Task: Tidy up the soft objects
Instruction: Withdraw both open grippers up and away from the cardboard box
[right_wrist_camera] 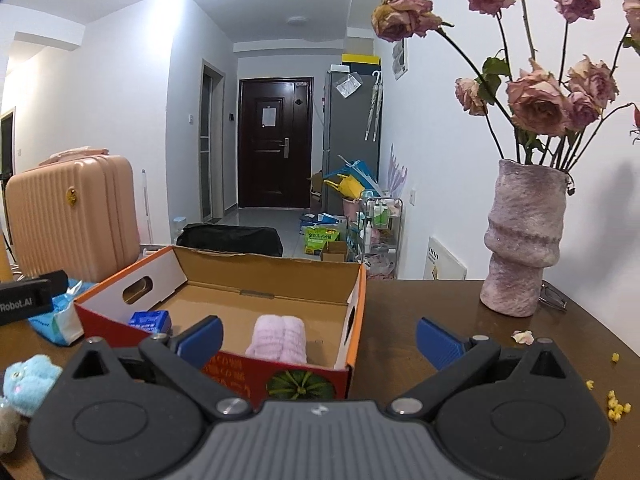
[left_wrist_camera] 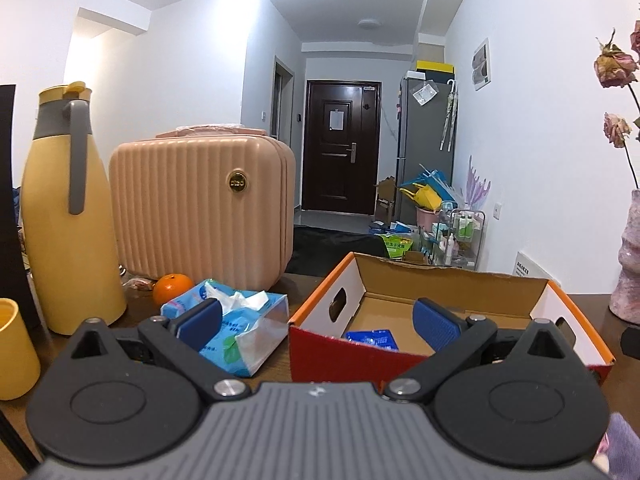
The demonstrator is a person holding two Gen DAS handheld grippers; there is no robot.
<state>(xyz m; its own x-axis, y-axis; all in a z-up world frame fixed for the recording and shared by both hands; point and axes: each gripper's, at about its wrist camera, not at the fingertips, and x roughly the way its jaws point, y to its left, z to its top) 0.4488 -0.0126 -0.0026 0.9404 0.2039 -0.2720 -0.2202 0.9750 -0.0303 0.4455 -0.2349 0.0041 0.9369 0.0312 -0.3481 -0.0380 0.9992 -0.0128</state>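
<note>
An open cardboard box (right_wrist_camera: pixel 276 276) with red and orange sides stands on the dark table. Inside it lie a rolled pink towel (right_wrist_camera: pixel 278 340) and a small blue tissue pack (right_wrist_camera: pixel 150 321). The same box (left_wrist_camera: pixel 452 280) and pack (left_wrist_camera: pixel 374 339) show in the left wrist view. A blue soft tissue package (left_wrist_camera: pixel 236 322) lies left of the box. A light blue plush toy (right_wrist_camera: pixel 28 378) sits at the near left. My left gripper (left_wrist_camera: pixel 316 322) is open, straddling the box's left corner. My right gripper (right_wrist_camera: pixel 318 338) is open at the box's near right corner, empty.
A yellow thermos (left_wrist_camera: pixel 66 216), a pink ribbed case (left_wrist_camera: pixel 200 208) and an orange (left_wrist_camera: pixel 172 288) stand at the back left. A yellow cup (left_wrist_camera: pixel 14 354) is near left. A vase of dried roses (right_wrist_camera: pixel 524 240) stands right, with yellow crumbs (right_wrist_camera: pixel 616 408) beside it.
</note>
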